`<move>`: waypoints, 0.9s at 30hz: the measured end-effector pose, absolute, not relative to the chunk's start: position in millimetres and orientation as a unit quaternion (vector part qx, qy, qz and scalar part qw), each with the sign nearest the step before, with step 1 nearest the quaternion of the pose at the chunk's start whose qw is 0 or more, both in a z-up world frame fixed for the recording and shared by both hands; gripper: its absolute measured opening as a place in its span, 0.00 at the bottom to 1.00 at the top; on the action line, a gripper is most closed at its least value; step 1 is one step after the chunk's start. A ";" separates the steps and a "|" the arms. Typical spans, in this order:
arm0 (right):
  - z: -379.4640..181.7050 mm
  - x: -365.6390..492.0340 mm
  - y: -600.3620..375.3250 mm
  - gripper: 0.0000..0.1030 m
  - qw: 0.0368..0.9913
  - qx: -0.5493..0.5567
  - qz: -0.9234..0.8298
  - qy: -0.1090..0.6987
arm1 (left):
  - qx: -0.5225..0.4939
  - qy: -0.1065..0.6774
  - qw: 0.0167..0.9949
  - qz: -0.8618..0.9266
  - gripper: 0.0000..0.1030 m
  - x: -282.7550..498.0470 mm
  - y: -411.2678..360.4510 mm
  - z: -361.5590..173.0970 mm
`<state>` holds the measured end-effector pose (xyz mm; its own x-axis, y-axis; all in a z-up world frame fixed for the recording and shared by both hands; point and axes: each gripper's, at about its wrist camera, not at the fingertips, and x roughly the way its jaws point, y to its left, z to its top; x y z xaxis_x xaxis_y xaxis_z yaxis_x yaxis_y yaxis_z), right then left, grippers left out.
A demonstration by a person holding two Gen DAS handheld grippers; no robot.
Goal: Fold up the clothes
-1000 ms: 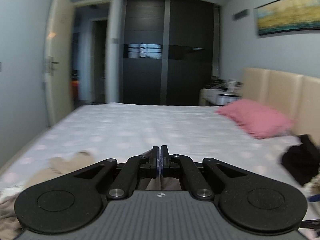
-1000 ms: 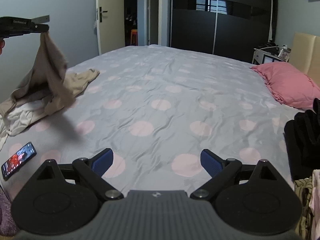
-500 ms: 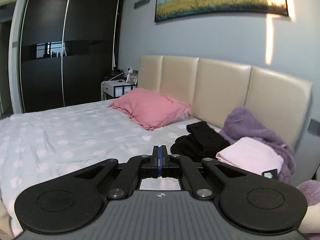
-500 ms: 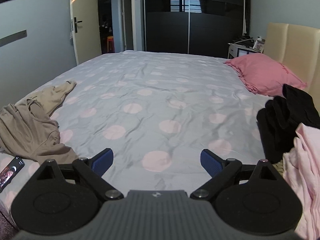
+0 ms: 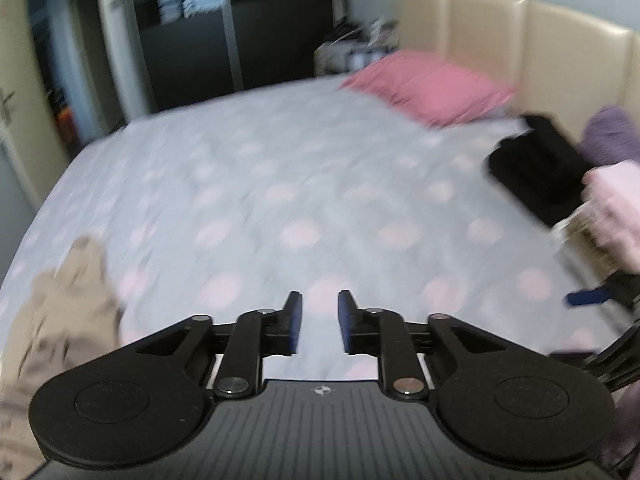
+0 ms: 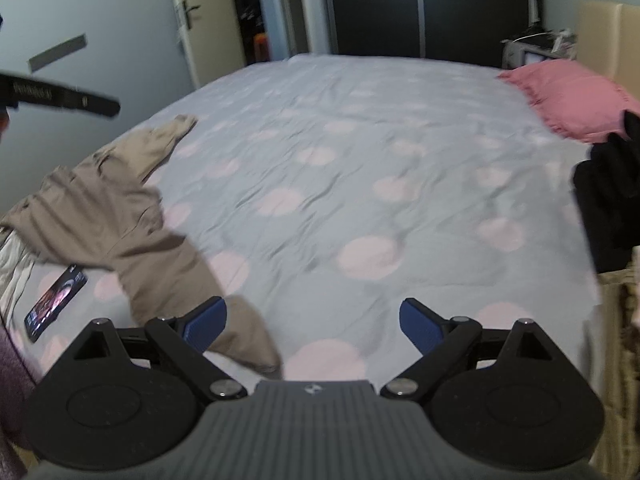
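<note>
A beige garment point(image 6: 120, 224) lies crumpled on the left side of the bed; it also shows blurred at the lower left of the left wrist view point(image 5: 60, 320). My left gripper point(image 5: 319, 320) is partly open and empty above the bed, to the right of the garment. It appears from the side in the right wrist view point(image 6: 60, 98), above the garment. My right gripper point(image 6: 313, 320) is wide open and empty, its left finger point(image 6: 206, 320) over the garment's lower end. Its blue fingertip shows at the right of the left wrist view point(image 5: 588, 297).
The bed point(image 6: 360, 160) has a grey sheet with pink dots. A phone point(image 6: 56, 302) lies by the garment. A pink pillow point(image 6: 572, 96), black clothes point(image 6: 608, 200), and pink point(image 5: 616, 200) and purple point(image 5: 612, 136) clothes sit at the right, by the headboard point(image 5: 520, 40).
My left gripper has opened and swung back from the headboard toward the bed's middle. The beige garment now lies spread flatter. My right gripper has moved closer to its lower end.
</note>
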<state>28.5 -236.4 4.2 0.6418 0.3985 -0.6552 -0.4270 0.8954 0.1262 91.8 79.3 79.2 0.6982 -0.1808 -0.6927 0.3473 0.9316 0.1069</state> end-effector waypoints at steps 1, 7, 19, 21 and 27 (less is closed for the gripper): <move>1.5 31.6 -230.4 0.91 0.903 -0.023 0.233 0.361 | 0.119 0.368 0.914 -0.124 0.18 94.5 94.8 71.6; -9.7 56.1 -184.8 0.84 0.882 -0.043 0.267 0.385 | 0.096 0.401 0.911 -0.020 0.25 109.9 187.2 49.6; -55.3 119.3 -90.7 0.84 0.847 -0.077 0.309 0.426 | 0.086 0.401 0.907 0.100 0.54 153.2 295.4 0.8; -62.5 127.9 -77.9 0.85 0.842 -0.080 0.312 0.433 | 0.073 0.390 0.910 0.118 0.58 162.6 310.6 -2.1; -80.6 145.0 -53.5 0.84 0.830 -0.096 0.329 0.440 | 0.033 0.371 0.914 0.159 0.64 194.5 341.6 -6.8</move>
<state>145.0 -53.5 -80.6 0.3963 0.4623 -0.7932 -0.6311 0.7647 0.1304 194.5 341.6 -6.8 0.6734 0.3148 -0.6689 -0.2665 0.9473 0.1776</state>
